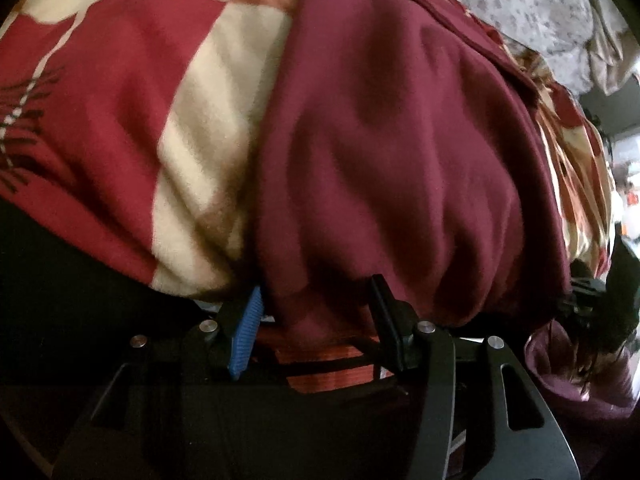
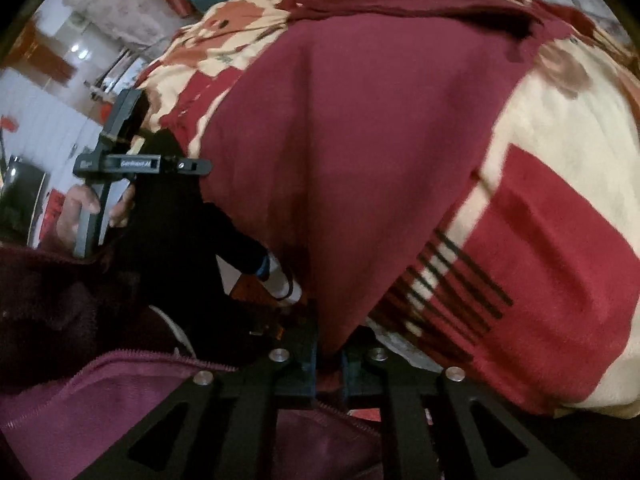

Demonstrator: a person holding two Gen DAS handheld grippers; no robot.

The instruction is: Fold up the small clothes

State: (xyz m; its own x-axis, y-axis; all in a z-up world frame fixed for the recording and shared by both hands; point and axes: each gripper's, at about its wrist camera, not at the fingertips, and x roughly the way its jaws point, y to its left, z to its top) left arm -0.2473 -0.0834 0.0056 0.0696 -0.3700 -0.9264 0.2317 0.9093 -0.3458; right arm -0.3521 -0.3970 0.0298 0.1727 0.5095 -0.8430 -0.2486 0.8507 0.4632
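Note:
A maroon garment [image 1: 400,152] lies spread over the red and cream blanket [image 1: 132,92] on the bed. My left gripper [image 1: 316,300] is open, its blue-padded finger [image 1: 246,332] and black finger [image 1: 384,308] on either side of the garment's near hem. In the right wrist view the same maroon garment [image 2: 360,140] hangs toward me, and my right gripper [image 2: 330,354] is shut on its lower corner. The left gripper's body [image 2: 132,164] and the hand holding it show at the left of that view.
The patterned blanket [image 2: 560,220] covers the bed under the garment. A floral sheet [image 1: 532,4] lies at the far side. My maroon zip jacket [image 2: 120,392] fills the lower left of the right view. A room with white wall panels [image 2: 52,112] lies beyond the bed.

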